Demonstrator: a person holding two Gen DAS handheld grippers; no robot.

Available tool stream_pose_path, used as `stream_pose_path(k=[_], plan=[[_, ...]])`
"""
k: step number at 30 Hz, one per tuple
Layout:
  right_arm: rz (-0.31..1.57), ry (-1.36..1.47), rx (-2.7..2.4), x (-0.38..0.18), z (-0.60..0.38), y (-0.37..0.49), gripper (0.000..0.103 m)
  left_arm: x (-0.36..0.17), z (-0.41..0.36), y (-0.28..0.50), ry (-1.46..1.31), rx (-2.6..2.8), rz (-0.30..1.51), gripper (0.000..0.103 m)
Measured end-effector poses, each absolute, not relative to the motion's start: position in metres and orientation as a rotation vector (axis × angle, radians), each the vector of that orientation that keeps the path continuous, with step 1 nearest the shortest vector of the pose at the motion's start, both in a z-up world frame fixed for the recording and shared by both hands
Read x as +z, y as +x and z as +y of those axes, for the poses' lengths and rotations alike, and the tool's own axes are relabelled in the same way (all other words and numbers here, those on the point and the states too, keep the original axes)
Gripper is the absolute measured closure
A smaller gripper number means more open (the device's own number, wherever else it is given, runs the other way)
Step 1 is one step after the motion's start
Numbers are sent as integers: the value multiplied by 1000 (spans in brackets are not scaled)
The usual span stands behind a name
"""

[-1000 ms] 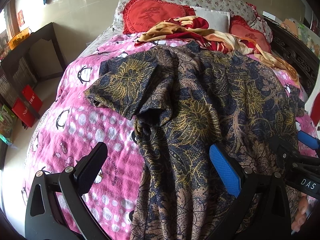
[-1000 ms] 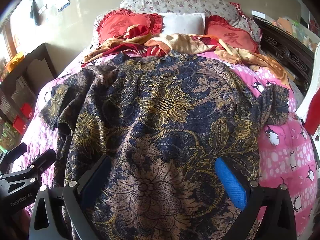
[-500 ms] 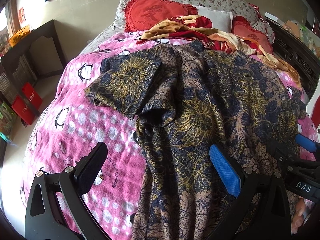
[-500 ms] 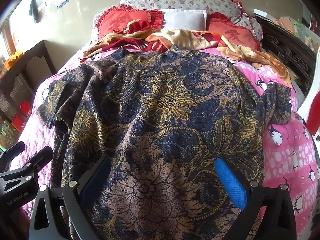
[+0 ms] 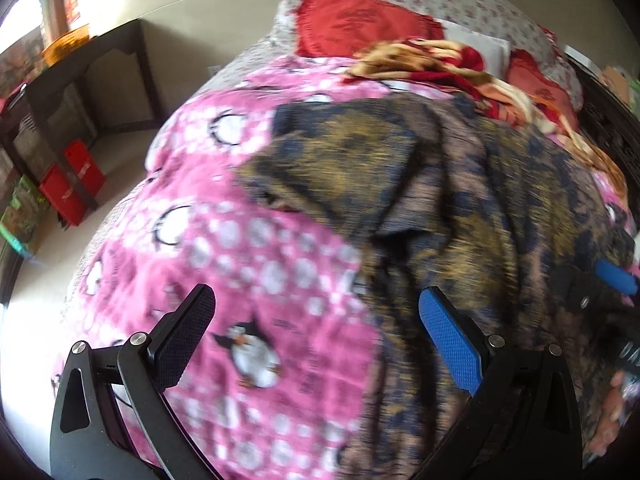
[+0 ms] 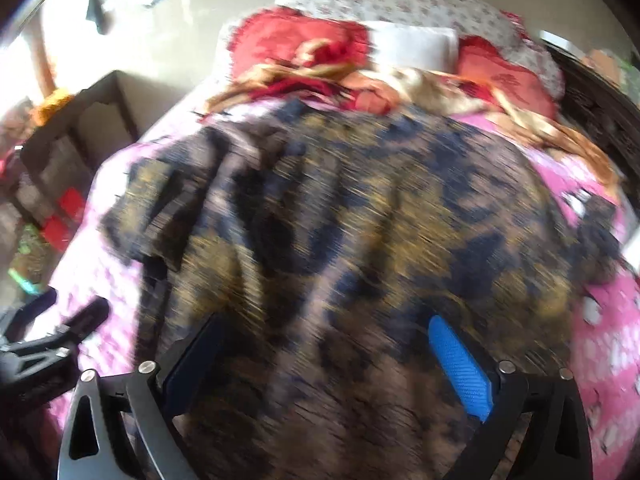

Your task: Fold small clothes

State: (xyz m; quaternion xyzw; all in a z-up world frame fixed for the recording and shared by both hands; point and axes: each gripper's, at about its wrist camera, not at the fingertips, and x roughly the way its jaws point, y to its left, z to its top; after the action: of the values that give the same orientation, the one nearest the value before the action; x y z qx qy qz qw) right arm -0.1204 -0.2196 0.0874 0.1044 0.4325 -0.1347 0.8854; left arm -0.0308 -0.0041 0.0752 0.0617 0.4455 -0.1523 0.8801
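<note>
A dark blue, gold and brown floral shirt [image 5: 472,208] lies spread on the pink penguin blanket [image 5: 256,272], collar toward the pillows; it also fills the right wrist view [image 6: 352,240]. Its left sleeve [image 5: 344,160] lies out to the side, partly rumpled. My left gripper [image 5: 316,336] is open and empty, over the blanket at the shirt's left edge. My right gripper [image 6: 332,356] is open and empty, low over the shirt's lower body. Each gripper shows in the other's view: the right one [image 5: 600,284], the left one [image 6: 52,332]. Both views are blurred.
Red heart cushions [image 5: 360,24], a white pillow [image 6: 412,44] and a crumpled red and tan cloth [image 6: 360,80] lie at the head of the bed. A dark side table [image 5: 80,80] and red boxes [image 5: 72,180] stand left. A dark carved frame [image 6: 600,112] runs along the right.
Both grippers have swung left and forward, blurring the views. The left gripper now sits over pink blanket instead of the shirt's edge. The shirt lies as before.
</note>
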Motion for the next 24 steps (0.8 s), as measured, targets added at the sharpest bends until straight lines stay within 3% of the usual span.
stream_pose_path(k=[6, 11, 17, 19, 22, 23, 24], plan=[[836, 246, -56, 101, -189, -61, 30, 65, 31, -7, 77, -238, 950, 1], [836, 253, 45, 98, -167, -7, 37, 59, 43, 6, 72, -219, 959, 1], [861, 252, 96, 82, -154, 40, 37, 51, 48, 14, 62, -212, 979, 1], [851, 209, 114, 80, -146, 49, 43, 48, 50, 16, 56, -210, 987, 1], [888, 200, 97, 69, -144, 63, 54, 46, 50, 18, 60, -204, 991, 1], [892, 225, 102, 67, -146, 65, 65, 46, 50, 18, 60, -202, 990, 1], [887, 258, 112, 65, -148, 67, 88, 47, 51, 18, 59, -201, 989, 1]])
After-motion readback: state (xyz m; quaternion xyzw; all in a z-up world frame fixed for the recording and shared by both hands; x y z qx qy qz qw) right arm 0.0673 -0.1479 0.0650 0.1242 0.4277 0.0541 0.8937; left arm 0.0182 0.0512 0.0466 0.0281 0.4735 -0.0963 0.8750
